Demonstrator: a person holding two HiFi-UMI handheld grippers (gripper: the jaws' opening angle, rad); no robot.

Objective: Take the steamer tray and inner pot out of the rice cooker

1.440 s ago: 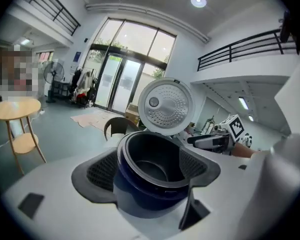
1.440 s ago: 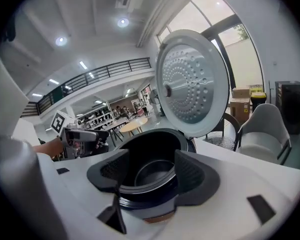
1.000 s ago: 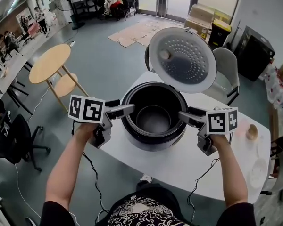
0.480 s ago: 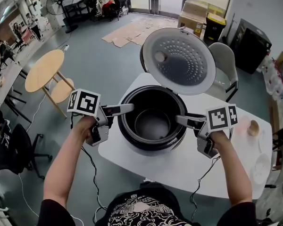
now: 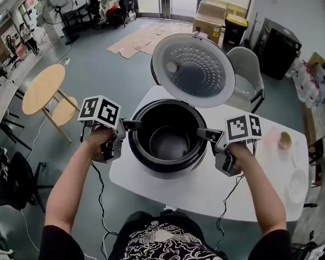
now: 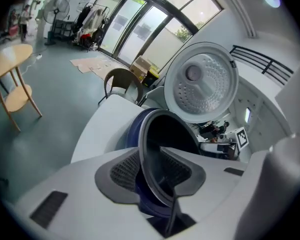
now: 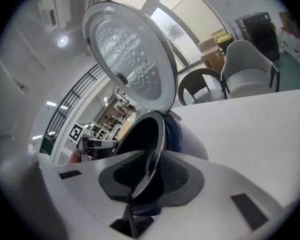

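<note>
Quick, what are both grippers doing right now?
Left gripper: jaws just closed, pinching the black inner rim.
Right gripper: jaws just closed, pinching the same rim.

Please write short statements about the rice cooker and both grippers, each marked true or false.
1. The round perforated lid of the white rice cooker stands open. True.
2. Nothing is between the left gripper's jaws. False: they have just been closing and pinch the rim of the dark inner vessel.
3. The right gripper's jaws straddle that rim. True; they too have just been closing onto it.
4. The cooker stands on a green carpet. False: it stands on the white table.
</note>
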